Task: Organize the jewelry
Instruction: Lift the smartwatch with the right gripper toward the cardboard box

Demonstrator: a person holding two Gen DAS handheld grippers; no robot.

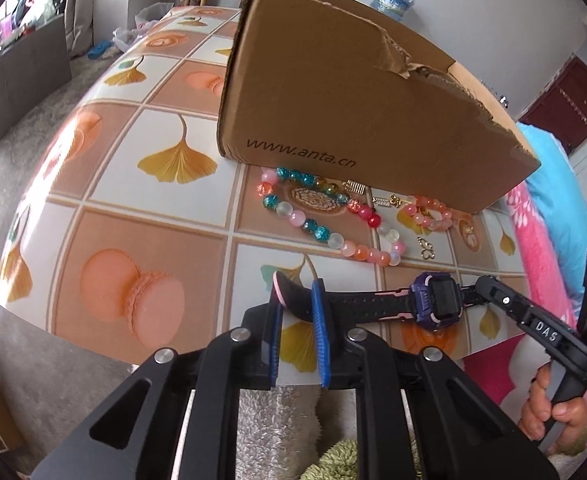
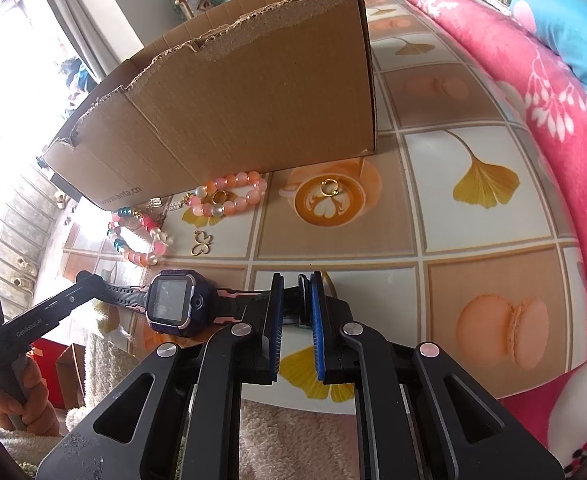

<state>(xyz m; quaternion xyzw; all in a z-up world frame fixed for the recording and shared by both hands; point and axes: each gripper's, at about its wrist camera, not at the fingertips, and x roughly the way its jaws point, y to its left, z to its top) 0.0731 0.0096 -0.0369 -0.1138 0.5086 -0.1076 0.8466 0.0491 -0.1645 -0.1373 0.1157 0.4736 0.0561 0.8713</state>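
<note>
Jewelry lies scattered on the tiled, ginkgo-and-macaron patterned tabletop (image 1: pixel 165 184), along the near wall of a torn brown cardboard box (image 1: pixel 333 92) printed with a web address. A long multicoloured bead necklace (image 1: pixel 317 216) and a smaller pink bead bracelet (image 1: pixel 429 212) rest just in front of the box, with small gold clasps (image 1: pixel 385 200) between them and a gold butterfly charm (image 1: pixel 427 249) nearer the tabletop's front edge.

A purple-and-black digital wristwatch with pink trim (image 1: pixel 433 300) is stretched flat along that near edge, held at both ends. The left gripper (image 1: pixel 297 304) has its blue-padded jaws nearly closed on the pink-edged tip of one strap, the strap curving up between the pads. The right gripper (image 2: pixel 295 300) has its jaws drawn in just as narrowly on the buckle end of the other strap.

The left wrist view shows the right gripper coming in from the right, its black tip at the far strap end, with the right hand (image 1: pixel 549 412) wrapped round its handle. The right wrist view alone shows a small gold ring (image 2: pixel 328 188) lying on a printed latte-art tile to the right of the bracelet, another gold ring (image 2: pixel 218 197) inside the bracelet's loop, and the left hand (image 2: pixel 21 396) on its handle. A pink floral blanket (image 2: pixel 533 92) borders the tabletop's right side.
</note>
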